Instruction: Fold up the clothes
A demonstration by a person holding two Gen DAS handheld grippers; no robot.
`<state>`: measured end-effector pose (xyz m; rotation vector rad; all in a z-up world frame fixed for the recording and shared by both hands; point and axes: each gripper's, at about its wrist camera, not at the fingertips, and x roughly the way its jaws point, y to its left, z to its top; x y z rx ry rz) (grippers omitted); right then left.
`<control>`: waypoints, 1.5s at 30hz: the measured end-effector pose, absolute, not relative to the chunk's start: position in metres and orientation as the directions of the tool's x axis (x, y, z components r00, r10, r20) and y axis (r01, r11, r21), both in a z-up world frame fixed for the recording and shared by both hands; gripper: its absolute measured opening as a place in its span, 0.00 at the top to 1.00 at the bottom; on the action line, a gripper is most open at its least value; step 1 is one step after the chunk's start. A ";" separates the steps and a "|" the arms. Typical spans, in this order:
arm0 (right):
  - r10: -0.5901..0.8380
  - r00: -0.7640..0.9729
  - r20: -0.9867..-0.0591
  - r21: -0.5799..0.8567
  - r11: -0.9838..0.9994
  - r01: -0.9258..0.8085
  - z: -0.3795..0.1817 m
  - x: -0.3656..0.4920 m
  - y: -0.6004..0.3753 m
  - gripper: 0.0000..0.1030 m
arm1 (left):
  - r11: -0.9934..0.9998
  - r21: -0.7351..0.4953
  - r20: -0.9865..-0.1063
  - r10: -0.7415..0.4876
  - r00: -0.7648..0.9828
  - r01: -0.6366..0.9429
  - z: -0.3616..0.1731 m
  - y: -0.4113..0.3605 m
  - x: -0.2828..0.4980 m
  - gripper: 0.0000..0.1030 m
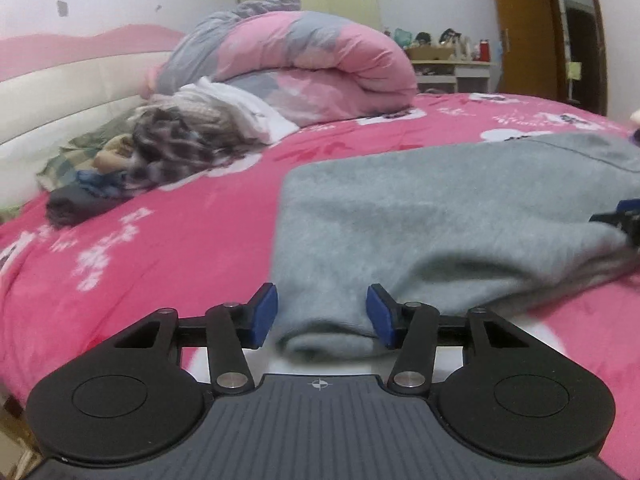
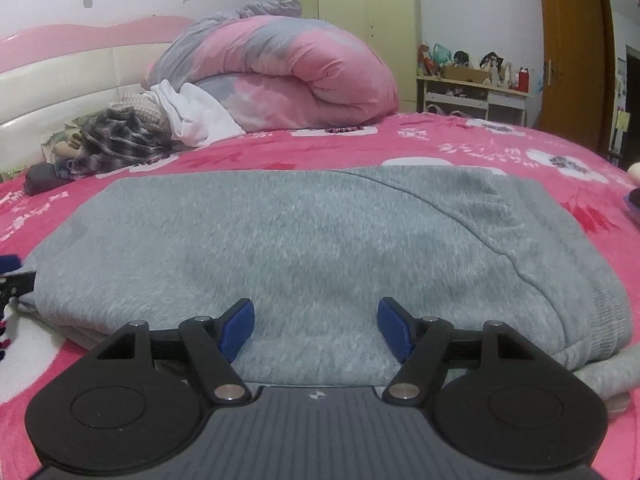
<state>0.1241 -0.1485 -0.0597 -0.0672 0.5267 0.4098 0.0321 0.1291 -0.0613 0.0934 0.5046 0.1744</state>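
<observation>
A grey fleece garment lies folded flat on the pink bed. In the left wrist view its near left corner bulges up between the blue pads of my left gripper, which stands open around it. My right gripper is open too, its pads spread over the garment's near edge without pinching it. The right gripper's tip shows at the right edge of the left wrist view. The left gripper's tip shows at the left edge of the right wrist view.
A rolled pink and grey duvet lies at the head of the bed. A heap of loose clothes sits beside it near the white headboard. A cluttered shelf and a wooden door stand beyond the bed.
</observation>
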 end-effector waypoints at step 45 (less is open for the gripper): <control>0.395 0.691 -0.606 0.012 0.873 -0.488 -0.036 0.122 -0.086 0.17 | 0.994 0.029 -0.649 0.098 0.755 -0.103 -0.043 0.099 0.100 0.40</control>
